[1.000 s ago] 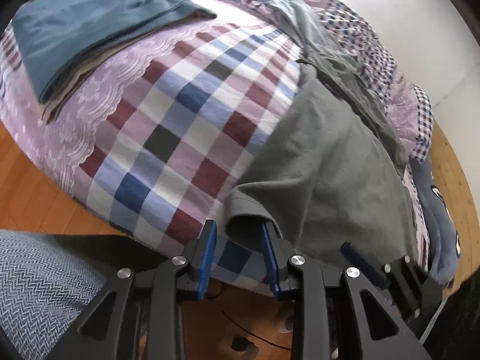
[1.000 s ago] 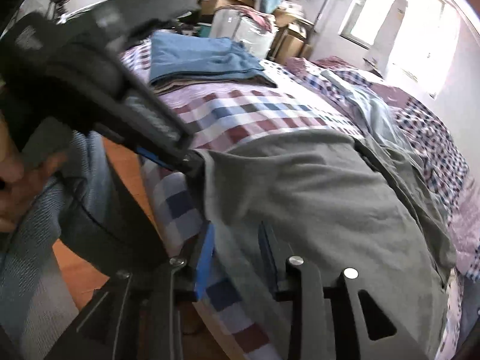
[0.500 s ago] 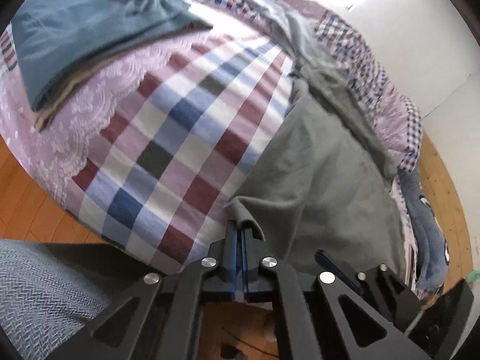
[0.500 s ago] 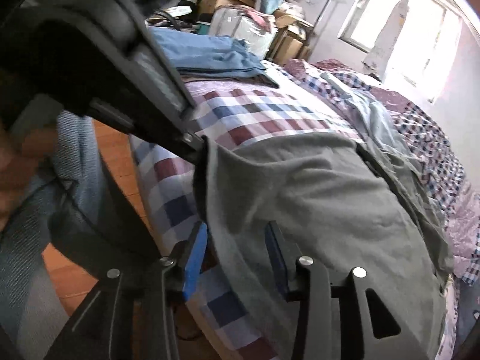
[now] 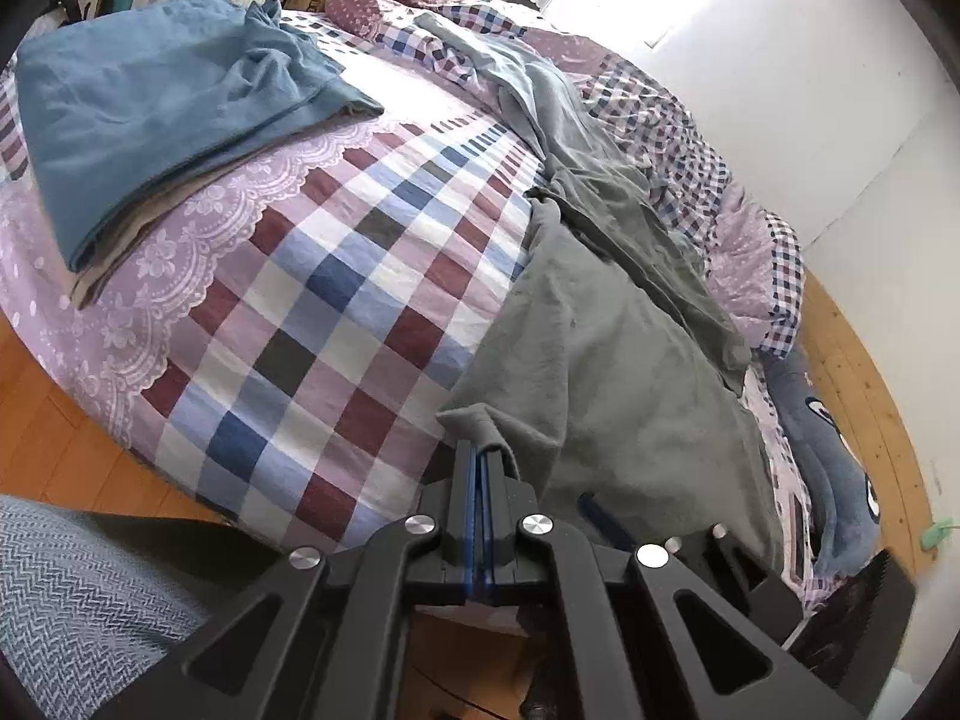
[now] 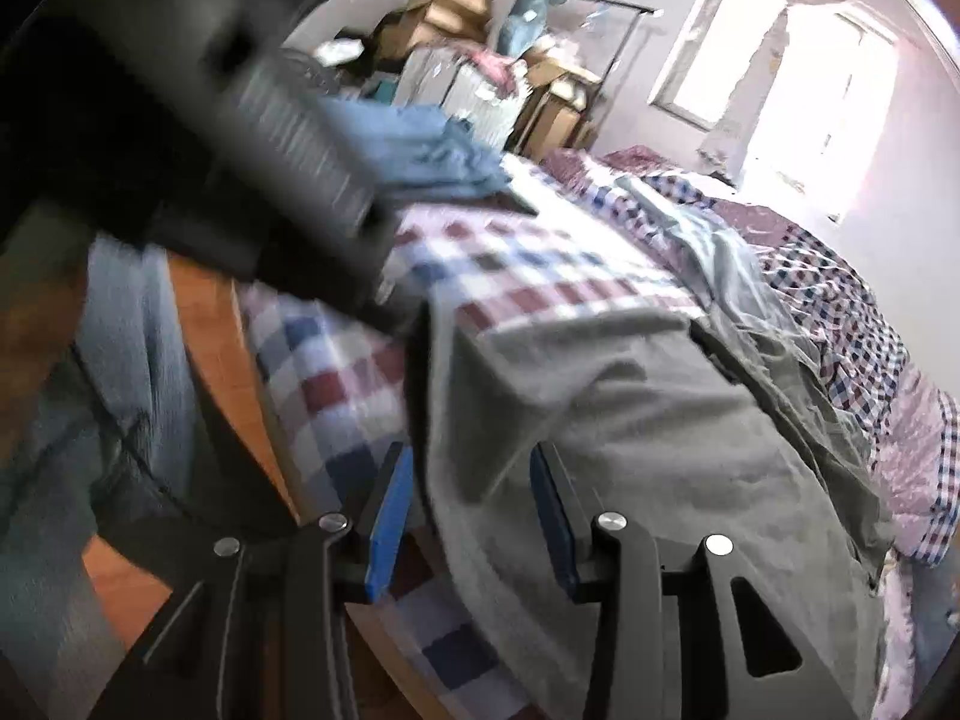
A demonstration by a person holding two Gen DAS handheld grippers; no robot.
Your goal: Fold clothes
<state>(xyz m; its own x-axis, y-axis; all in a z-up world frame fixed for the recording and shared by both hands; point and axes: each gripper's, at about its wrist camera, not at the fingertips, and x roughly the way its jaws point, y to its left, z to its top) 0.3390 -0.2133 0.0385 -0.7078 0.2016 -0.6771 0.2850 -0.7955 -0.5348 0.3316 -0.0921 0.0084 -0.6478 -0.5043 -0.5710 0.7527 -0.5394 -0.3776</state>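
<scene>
Left claw (image 5: 479, 468) blurred beside garment (image 6: 630, 450)

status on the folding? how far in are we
Done: a blue garment lies folded on a small stack at the far side of the bed. In hand: the left gripper is shut on a corner of the grey garment; the right gripper is open around its near edge. Left: the grey garment is unfolded, and crumpled clothes lie behind it.

Home bedroom, checked bedspread (image 5: 336, 300), stacked boxes (image 6: 456, 6), wooden floor (image 5: 852, 360)
</scene>
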